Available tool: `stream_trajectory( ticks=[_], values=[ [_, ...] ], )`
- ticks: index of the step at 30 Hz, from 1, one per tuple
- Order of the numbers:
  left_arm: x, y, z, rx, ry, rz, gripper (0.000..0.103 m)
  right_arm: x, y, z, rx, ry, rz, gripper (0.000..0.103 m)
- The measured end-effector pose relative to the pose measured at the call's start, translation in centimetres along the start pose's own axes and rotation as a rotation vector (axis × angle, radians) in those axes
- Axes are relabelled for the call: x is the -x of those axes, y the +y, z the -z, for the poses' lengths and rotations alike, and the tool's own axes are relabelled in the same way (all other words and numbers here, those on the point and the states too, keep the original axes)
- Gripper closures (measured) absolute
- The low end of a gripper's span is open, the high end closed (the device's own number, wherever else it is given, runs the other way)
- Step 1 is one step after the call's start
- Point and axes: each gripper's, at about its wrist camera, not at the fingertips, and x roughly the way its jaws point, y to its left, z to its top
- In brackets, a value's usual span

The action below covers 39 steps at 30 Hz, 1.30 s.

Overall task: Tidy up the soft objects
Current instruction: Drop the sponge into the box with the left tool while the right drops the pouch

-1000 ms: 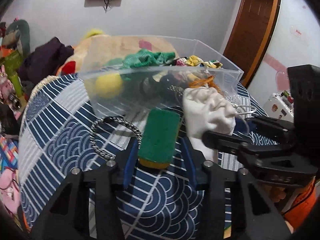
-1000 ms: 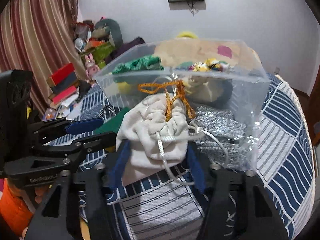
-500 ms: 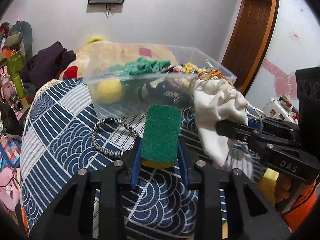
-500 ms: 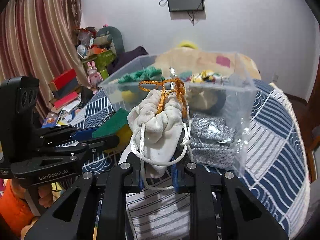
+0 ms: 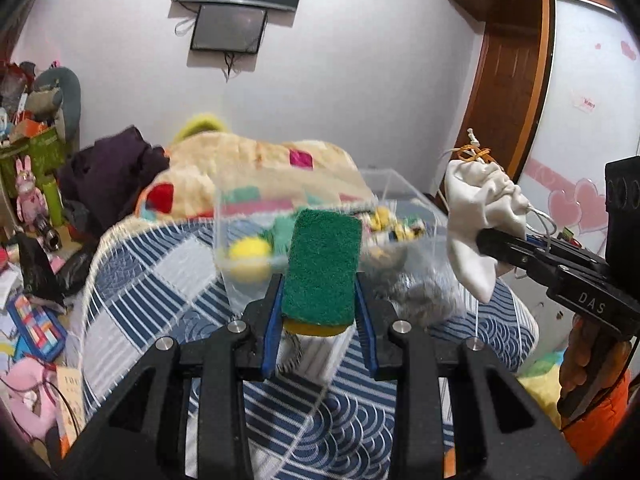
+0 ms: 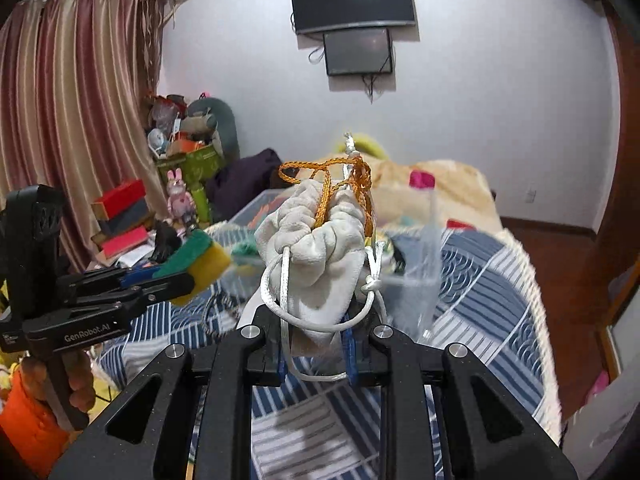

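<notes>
My left gripper (image 5: 320, 312) is shut on a green and yellow sponge (image 5: 322, 266) and holds it up in front of the clear plastic bin (image 5: 404, 200). The sponge also shows in the right wrist view (image 6: 196, 260). My right gripper (image 6: 316, 344) is shut on a white drawstring pouch (image 6: 316, 240) with orange and white cords, lifted above the table. The pouch shows at the right of the left wrist view (image 5: 480, 216). The bin holds a yellow ball (image 5: 248, 256) and several soft items.
The bin stands on a table with a blue and white patterned cloth (image 5: 160, 280). A patchwork blanket (image 5: 256, 168) lies behind it. Toys and boxes (image 6: 124, 216) crowd the left side. A braided cord (image 6: 216, 316) lies on the cloth.
Both grippers closed on their objects and lifted them off the table. The sponge and the pouch now sit higher, near the level of the bin's rim.
</notes>
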Motion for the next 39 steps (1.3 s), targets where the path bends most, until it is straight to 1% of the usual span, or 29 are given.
stream_trajectory(
  ticks=[4,7,10,14,18,22,28,32,39],
  values=[
    [0.2,0.4,-1.7,-0.009,-0.043,-0.014,0.07,-0.3,0.0,-1.6,0.013,-0.041,0.017,0.084],
    [-0.2,0.9,-2.9,-0.017,-0.058,-0.036,0.07,-1.0,-0.1,-2.9,0.024,-0.058,0.025,0.084],
    [-0.9,1.2,-4.1,-0.025,-0.064,-0.047,0.07,-2.1,-0.2,-3.8,0.032,-0.06,0.029,0.084],
    [-2.1,1.6,-5.2,-0.032,-0.059,-0.06,0.07,-3.9,-0.2,-4.7,0.029,-0.04,0.017,0.084],
    [-4.1,2.1,-5.7,-0.025,-0.031,-0.069,0.07,-5.8,0.1,-4.7,0.037,-0.002,0.019,0.084],
    [-6.7,3.0,-5.8,-0.001,0.022,-0.066,0.07,-7.8,0.3,-4.3,0.042,0.052,0.024,0.084],
    [-10.3,3.4,-5.4,-0.001,0.091,-0.09,0.07,-10.5,0.0,-3.5,0.028,0.145,0.026,0.084],
    [-12.2,3.5,-5.4,-0.01,0.124,-0.113,0.07,-11.6,0.2,-2.9,0.044,0.194,0.028,0.084],
    [-13.6,3.4,-5.3,-0.015,0.155,-0.126,0.07,-12.8,0.5,-2.4,0.093,0.259,0.033,0.084]
  ],
)
